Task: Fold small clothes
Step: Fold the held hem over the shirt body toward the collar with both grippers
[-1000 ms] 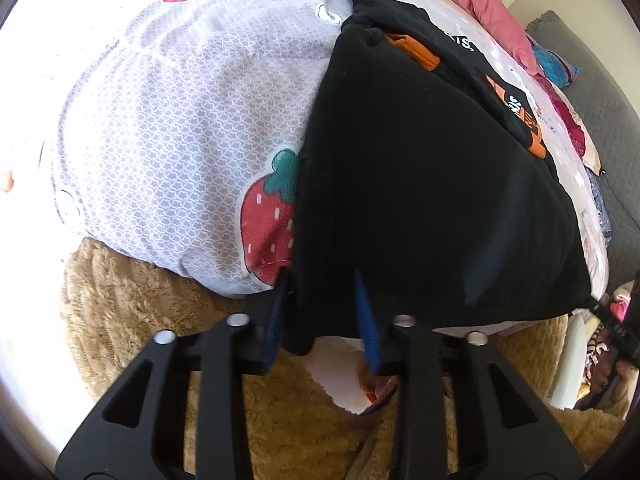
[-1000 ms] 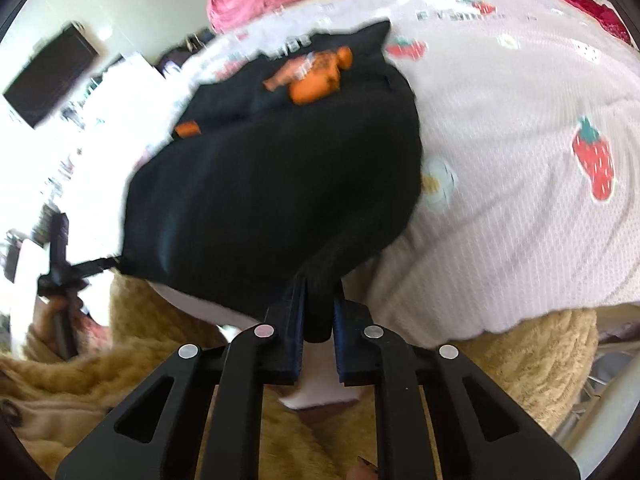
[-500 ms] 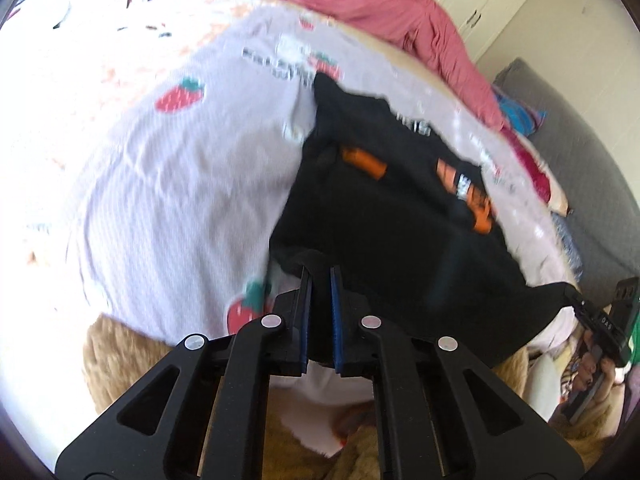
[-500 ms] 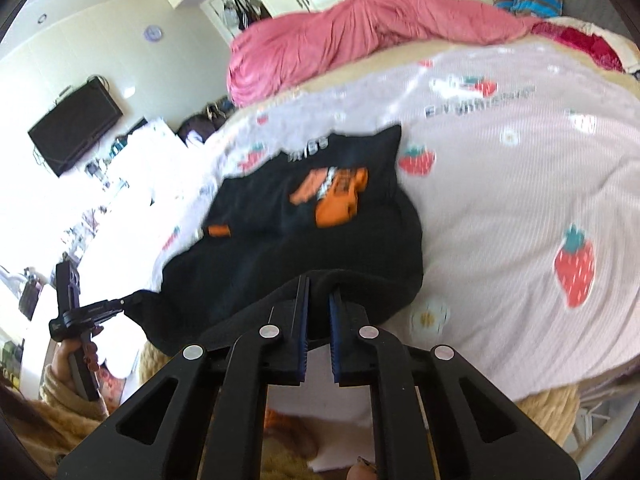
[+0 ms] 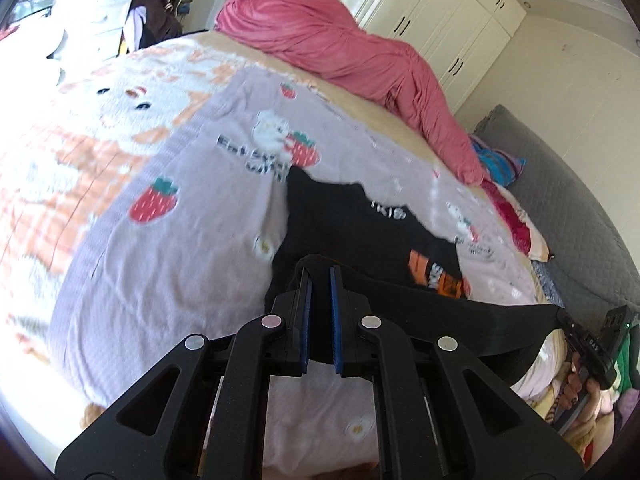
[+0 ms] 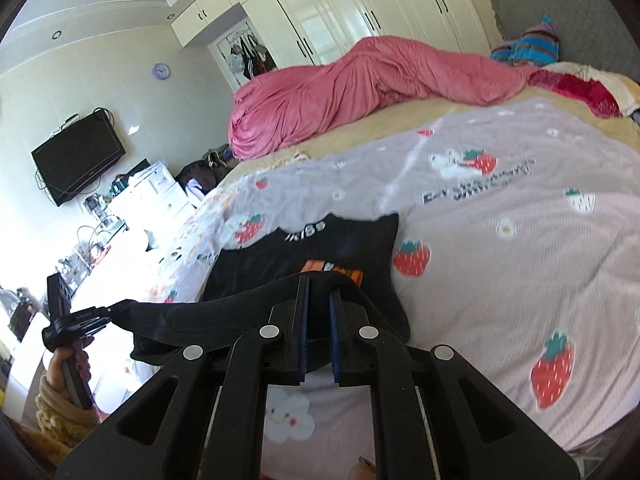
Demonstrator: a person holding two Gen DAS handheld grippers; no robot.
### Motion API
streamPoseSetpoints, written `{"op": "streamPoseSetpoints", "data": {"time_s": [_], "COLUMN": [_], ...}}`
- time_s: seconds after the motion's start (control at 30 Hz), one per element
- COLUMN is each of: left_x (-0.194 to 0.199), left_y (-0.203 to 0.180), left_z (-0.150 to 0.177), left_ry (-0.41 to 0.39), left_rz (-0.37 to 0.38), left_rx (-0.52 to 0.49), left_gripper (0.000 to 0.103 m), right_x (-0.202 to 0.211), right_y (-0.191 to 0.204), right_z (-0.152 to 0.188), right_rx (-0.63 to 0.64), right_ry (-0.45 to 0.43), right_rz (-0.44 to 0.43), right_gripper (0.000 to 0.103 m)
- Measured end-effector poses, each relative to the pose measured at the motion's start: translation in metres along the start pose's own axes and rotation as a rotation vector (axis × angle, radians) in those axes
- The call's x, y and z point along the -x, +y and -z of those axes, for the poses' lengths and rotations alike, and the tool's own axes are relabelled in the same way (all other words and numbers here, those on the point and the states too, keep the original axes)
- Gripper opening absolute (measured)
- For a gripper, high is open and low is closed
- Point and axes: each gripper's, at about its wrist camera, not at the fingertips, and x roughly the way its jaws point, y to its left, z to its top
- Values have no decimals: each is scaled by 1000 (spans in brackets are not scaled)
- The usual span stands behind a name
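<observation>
**Black shirt held up by its near hem over the bed**

We see our left gripper (image 5: 320,280) with its fingers (image 5: 306,308) pinching one corner of the black shirt (image 5: 360,236) at the near hem, the cloth bunched between the blue pads. Our right gripper (image 6: 319,286) has its fingers (image 6: 335,320) pinching the other corner of the same hem in the same way. Between the two grips the hem hangs as a slack band, lifted off the bed. The far half of the shirt lies flat on the strawberry sheet (image 5: 152,240), collar end away from us, with an orange print (image 6: 332,268) and white lettering facing up. Beyond the shirt a pink duvet (image 5: 340,36) is heaped along the far side of the bed. White wardrobes (image 6: 340,20) stand behind it, and in the right wrist view a black television (image 6: 78,164) hangs on the wall
</observation>
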Motion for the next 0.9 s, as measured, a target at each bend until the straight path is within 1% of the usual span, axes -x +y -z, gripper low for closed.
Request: {"op": "streamPoseSetpoints", "data": {"time_s": [0.33,0.7,0.9], "left_x": [-12,-43,-60], "left_y": [-15,-21,-22], "left_z": [-37,-56,-67], "left_ry": [-59,-64,-63], "left_rz": [8,-5,-25], "left_rx": [-25,-21,-25], "left_gripper": [3,3,3], "right_x": [-16,-45,-62], "right_y": [0,-13,-17], "right_z": [-28,-45,-54], "right_rx": [23,-2,-5], "right_ry": [-47,-49,-43], "right_rz": [33,60,67], "right_gripper": [8,8,8]}}
